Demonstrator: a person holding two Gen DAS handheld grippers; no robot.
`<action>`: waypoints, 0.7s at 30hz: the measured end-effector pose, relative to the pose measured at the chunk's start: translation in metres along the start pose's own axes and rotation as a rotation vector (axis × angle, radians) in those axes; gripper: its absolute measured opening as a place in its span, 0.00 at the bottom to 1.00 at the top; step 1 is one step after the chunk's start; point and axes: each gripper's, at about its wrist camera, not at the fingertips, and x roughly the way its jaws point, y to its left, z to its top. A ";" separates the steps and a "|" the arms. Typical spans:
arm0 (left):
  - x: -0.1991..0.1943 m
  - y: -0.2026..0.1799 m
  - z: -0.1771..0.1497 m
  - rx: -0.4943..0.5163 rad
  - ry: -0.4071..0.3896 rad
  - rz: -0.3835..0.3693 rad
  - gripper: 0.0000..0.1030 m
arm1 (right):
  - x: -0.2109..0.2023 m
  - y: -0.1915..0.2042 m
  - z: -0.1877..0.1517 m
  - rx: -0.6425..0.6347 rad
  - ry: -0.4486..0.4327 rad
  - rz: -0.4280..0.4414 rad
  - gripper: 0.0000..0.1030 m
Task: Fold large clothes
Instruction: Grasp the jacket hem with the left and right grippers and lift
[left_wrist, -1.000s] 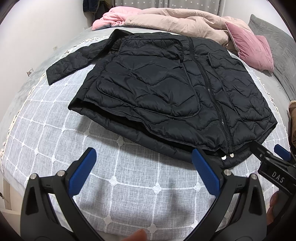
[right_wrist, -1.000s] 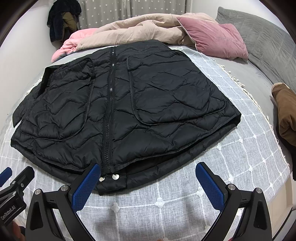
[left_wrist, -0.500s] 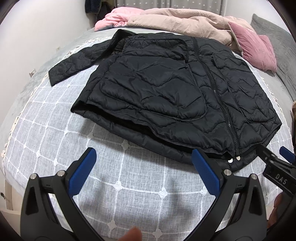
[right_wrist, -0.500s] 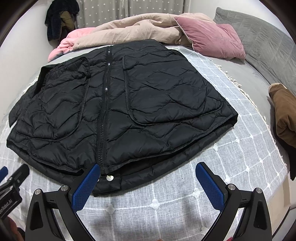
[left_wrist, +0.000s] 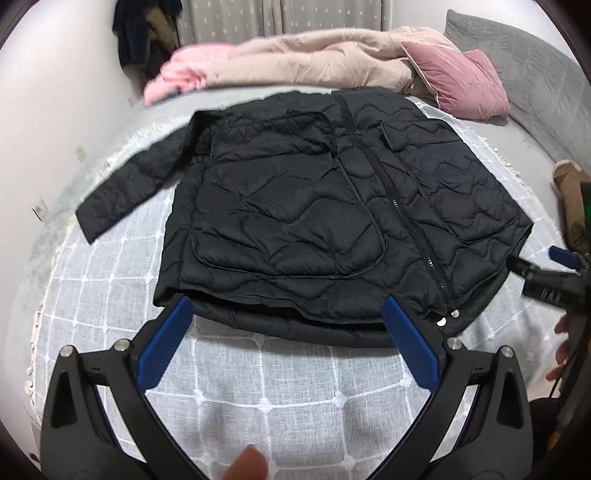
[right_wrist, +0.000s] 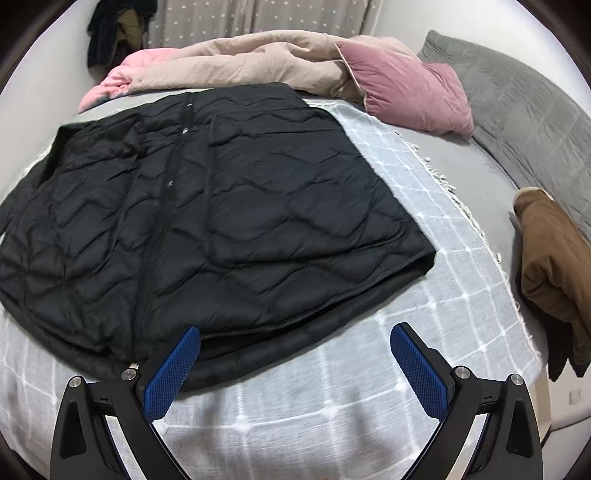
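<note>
black quilted jacket (left_wrist: 332, 221) lies flat mid-bed, one sleeve out toward the left edge; left gripper (left_wrist: 288, 317) and right gripper (right_wrist: 295, 343), both wide and empty, have closed on its hem, ready to pinch.

Black quilted jacket (left_wrist: 295, 214) lies flat, zipped, one sleeve outstretched.

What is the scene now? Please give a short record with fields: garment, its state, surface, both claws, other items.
garment: black quilted jacket
state: lying flat, zipped, one sleeve stretched out to the side
surface: grey checked bedspread
left claw: open, at the hem, holding nothing
right claw: open, at the hem, holding nothing
other items: pink pillow, beige duvet, brown garment
</note>
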 end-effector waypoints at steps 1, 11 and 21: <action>0.003 0.010 0.006 -0.027 0.024 0.000 0.99 | 0.000 -0.009 0.009 0.043 0.017 0.051 1.00; 0.070 0.105 0.003 -0.297 0.095 -0.091 0.84 | 0.067 -0.129 0.039 0.509 0.064 0.204 1.00; 0.117 0.107 -0.012 -0.344 0.204 -0.147 0.32 | 0.138 -0.182 0.012 0.787 0.093 0.544 0.42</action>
